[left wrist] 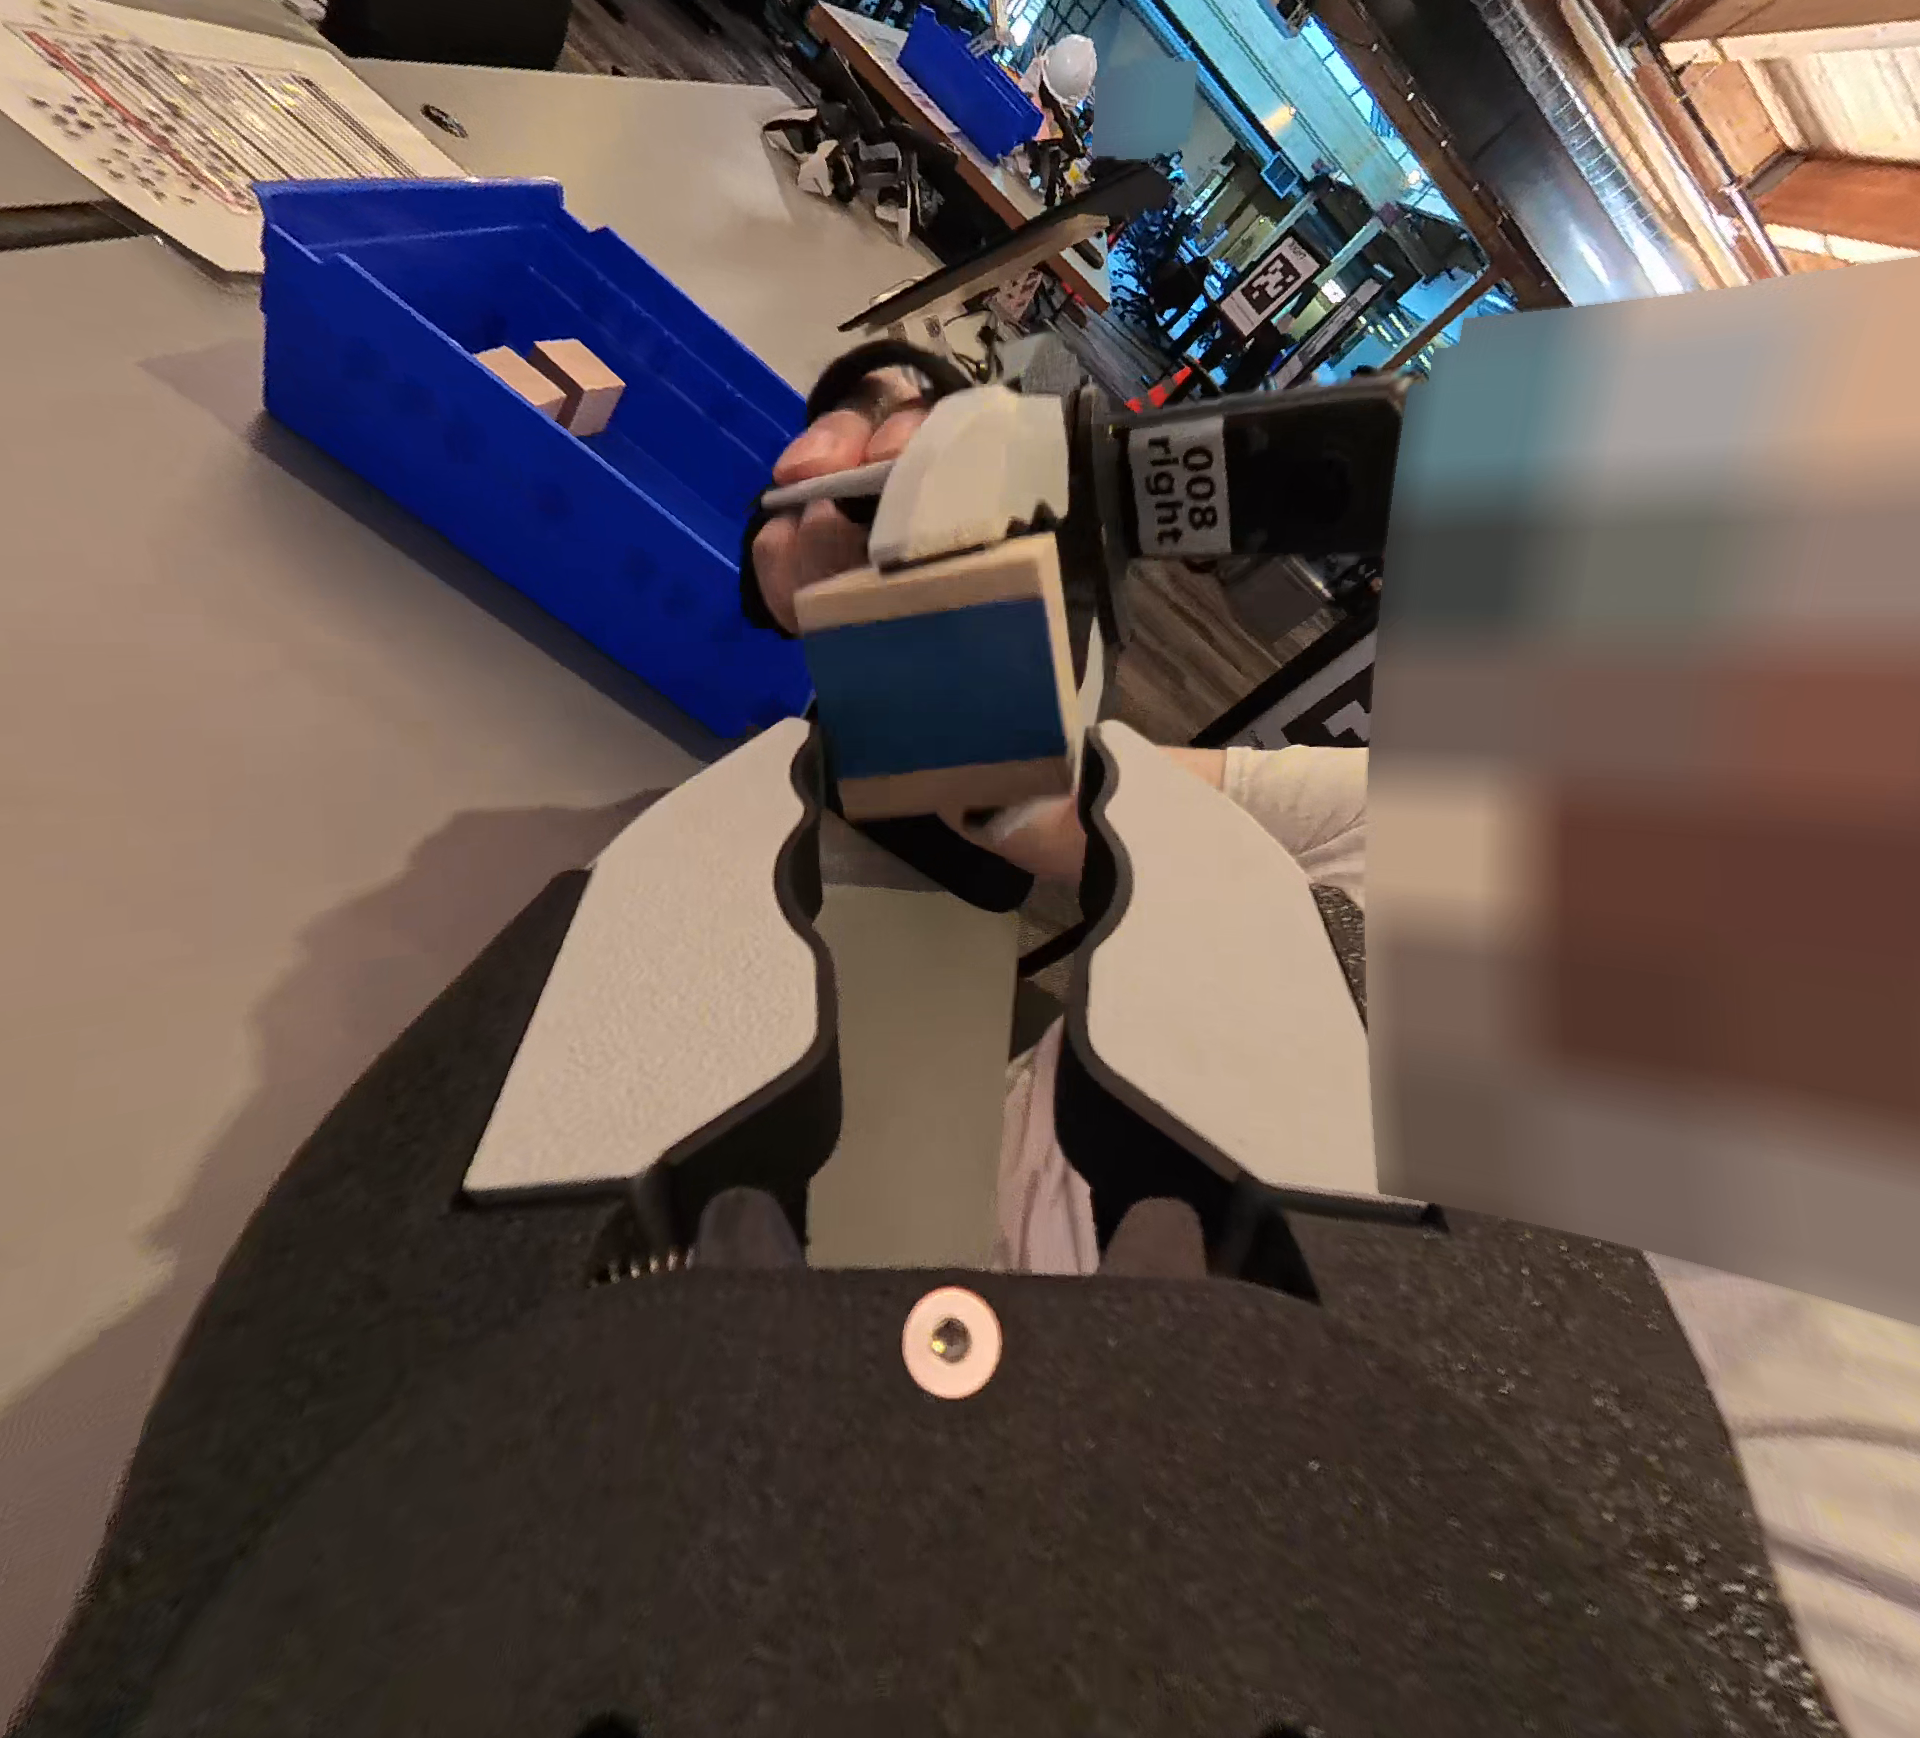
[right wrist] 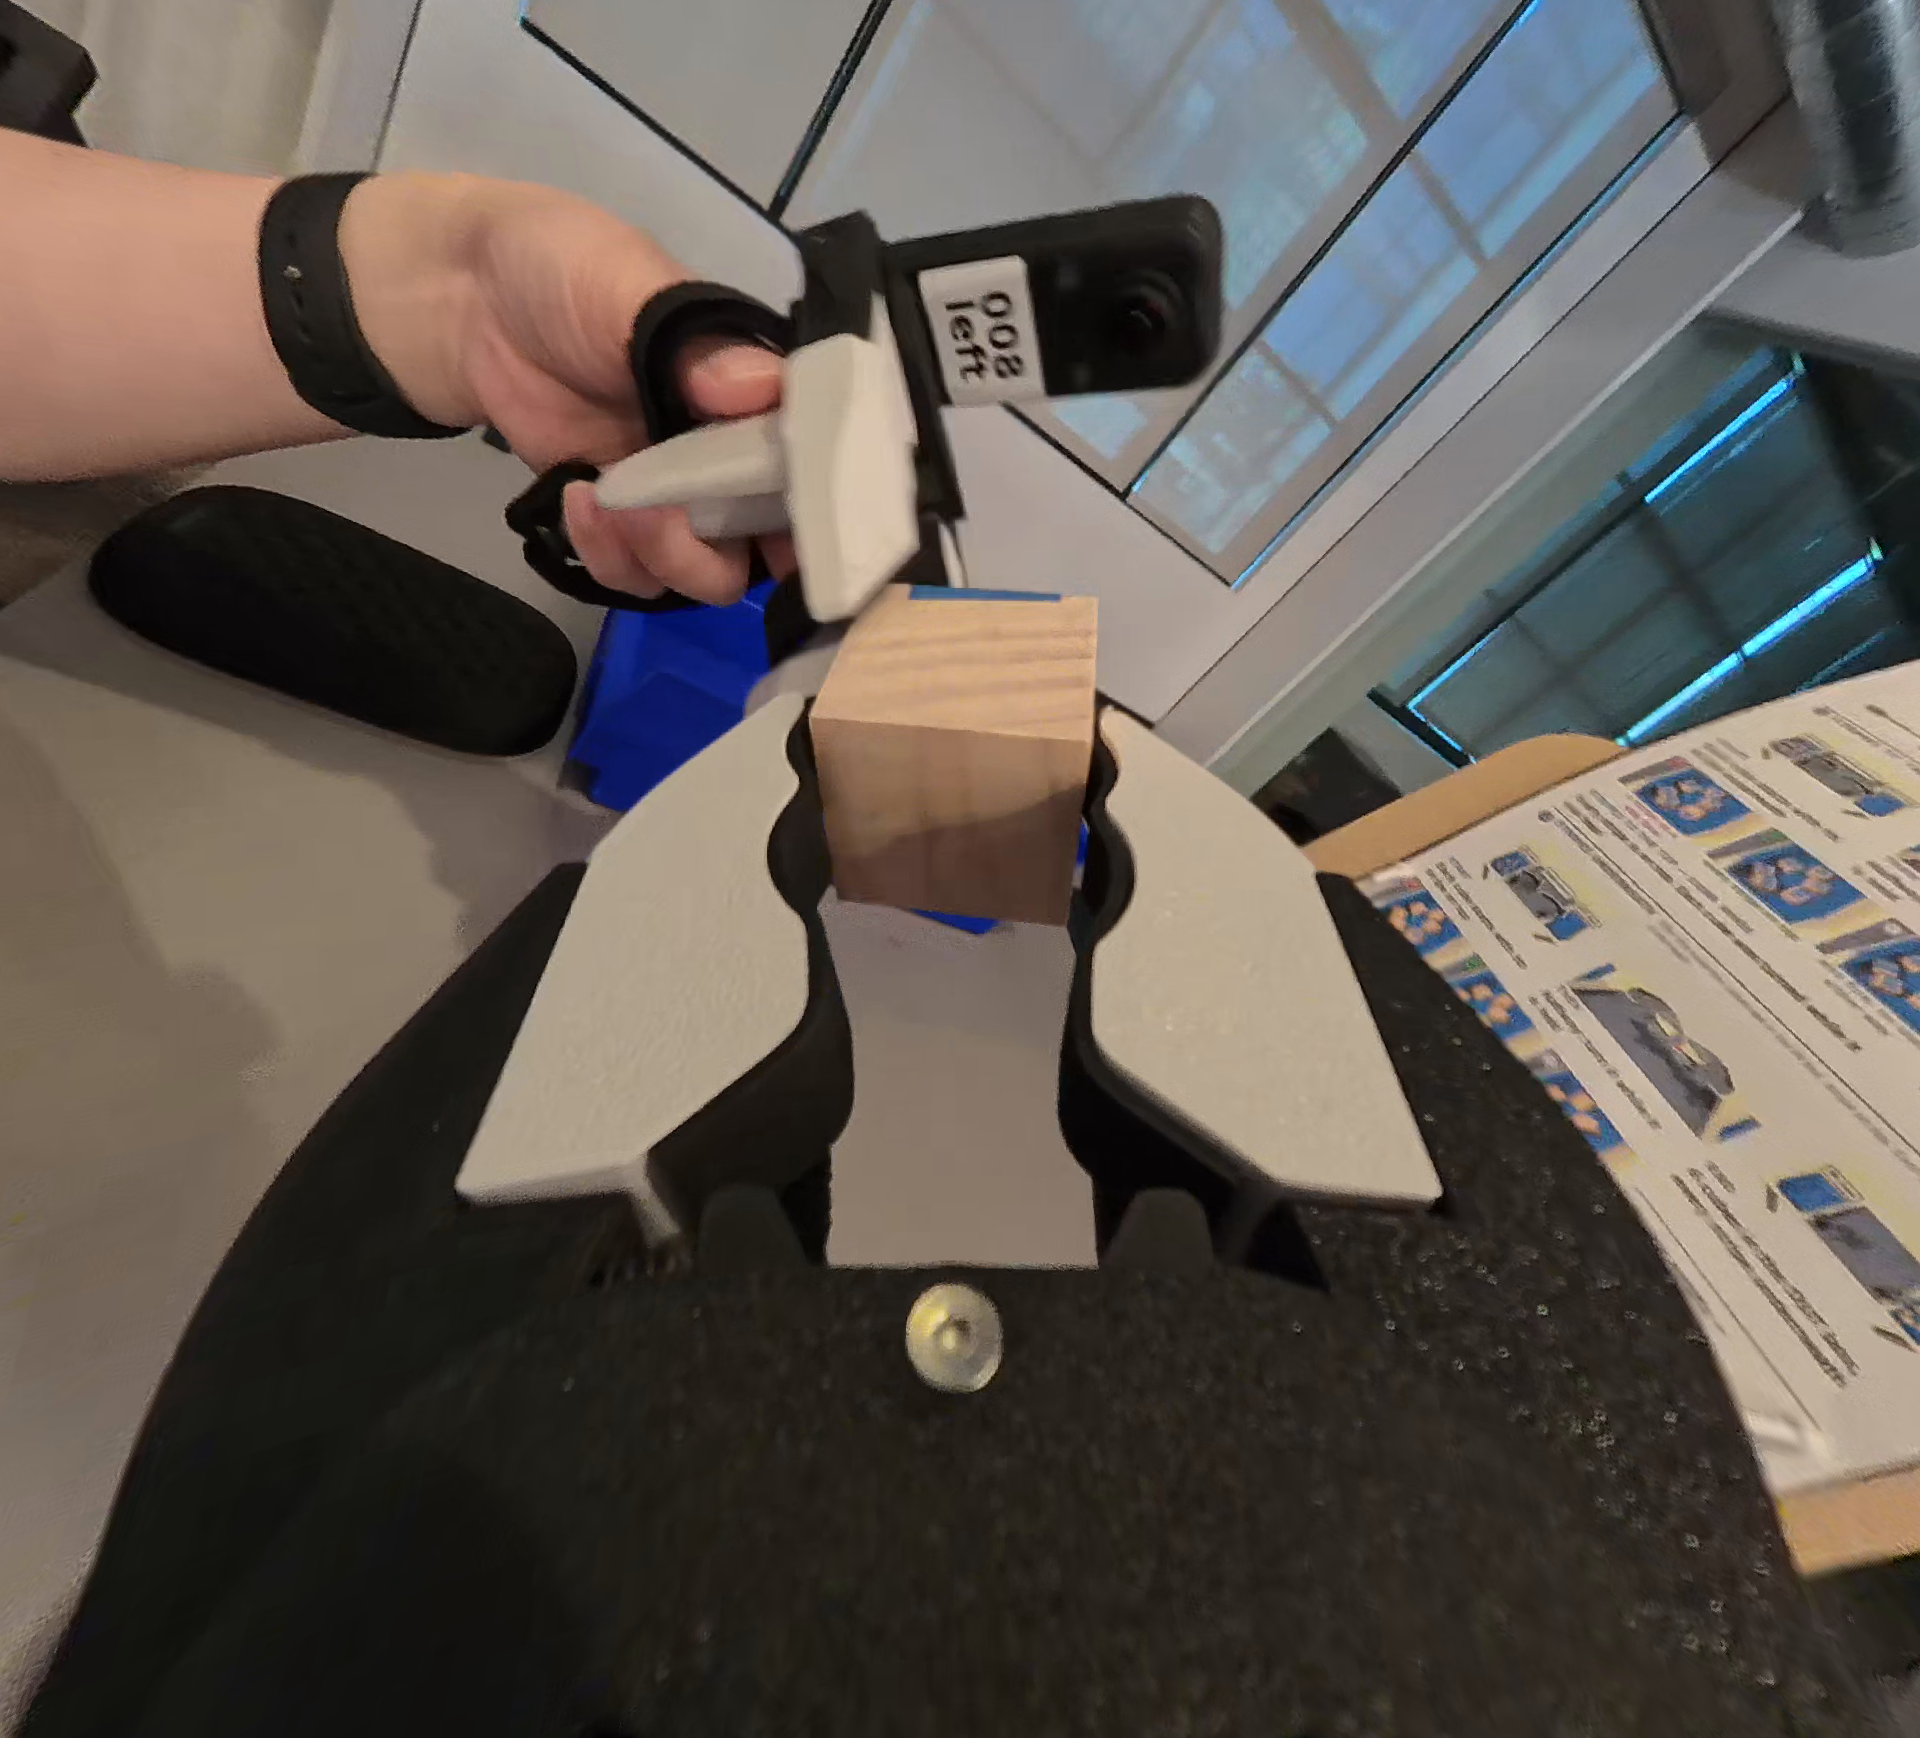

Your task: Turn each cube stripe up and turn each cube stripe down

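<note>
At frame centre the right gripper (right wrist: pixel 951 789) pinches the cube (right wrist: pixel 956 753) mid-air, stripe face turned away toward the left gripper (left wrist: pixel 945 784), whose spread fingers flank it. Two more cubes (left wrist: pixel 551 384) sit in the bin (left wrist: pixel 436 441), upper left.

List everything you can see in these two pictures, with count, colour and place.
table: 1, grey, underneath
bin: 1, blue, on table
binned cubes: 2, pale wood, side by side in bin
held cube: 1, pale wood with blue stripe, in mid-air
printed sheet: 1, white with blue pictures, right wrist view's right edge
black pad: 1, black, left of bin
right gripper: 1, grey and black, shut on held cube
left gripper: 1, grey and black, fingertips flanking held cube
hand: 1, black wristband, holding left gripper
</note>
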`<state>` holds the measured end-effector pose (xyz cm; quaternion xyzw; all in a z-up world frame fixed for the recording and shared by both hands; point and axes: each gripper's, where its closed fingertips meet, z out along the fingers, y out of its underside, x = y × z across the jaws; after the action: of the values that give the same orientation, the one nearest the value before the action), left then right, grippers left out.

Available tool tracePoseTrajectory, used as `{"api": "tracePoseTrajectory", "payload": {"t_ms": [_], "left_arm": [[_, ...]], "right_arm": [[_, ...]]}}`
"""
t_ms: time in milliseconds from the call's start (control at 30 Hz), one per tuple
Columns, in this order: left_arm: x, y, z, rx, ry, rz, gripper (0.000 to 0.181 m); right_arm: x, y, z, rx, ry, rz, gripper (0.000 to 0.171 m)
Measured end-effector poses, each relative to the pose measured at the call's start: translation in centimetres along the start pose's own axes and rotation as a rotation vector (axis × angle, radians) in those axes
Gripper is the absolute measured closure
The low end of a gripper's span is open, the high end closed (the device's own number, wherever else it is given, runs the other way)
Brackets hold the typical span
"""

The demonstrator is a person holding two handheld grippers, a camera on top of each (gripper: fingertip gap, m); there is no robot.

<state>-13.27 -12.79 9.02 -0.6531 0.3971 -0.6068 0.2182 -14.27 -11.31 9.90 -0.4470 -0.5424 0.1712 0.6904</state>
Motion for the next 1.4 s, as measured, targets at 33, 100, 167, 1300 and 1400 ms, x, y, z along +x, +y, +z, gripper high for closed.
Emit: {"api": "tracePoseTrajectory", "payload": {"t_ms": [33,100,167,1300,1400], "left_arm": [[0.0,0.2,-0.3,0.0,-0.014,0.028,0.134],[-0.2,0.7,-1.3,0.002,-0.063,0.09,0.133],[-0.6,1.8,-2.3,-0.015,-0.128,0.135,0.134],[-1.0,8.4,-3.6,0.0,-0.106,0.005,0.143],[-0.7,8.5,-3.6,-0.001,-0.105,0.009,0.143]], "right_arm": [[0.7,0.0,-0.6,-0.023,0.005,0.006,0.125],[3.5,0.5,-2.8,-0.118,0.065,0.035,0.125],[7.3,2.4,-6.8,-0.281,0.162,0.163,0.125],[5.7,33.7,-23.3,-1.298,0.569,1.283,0.124],[6.0,33.0,-23.1,-1.269,0.561,1.296,0.121]]}}
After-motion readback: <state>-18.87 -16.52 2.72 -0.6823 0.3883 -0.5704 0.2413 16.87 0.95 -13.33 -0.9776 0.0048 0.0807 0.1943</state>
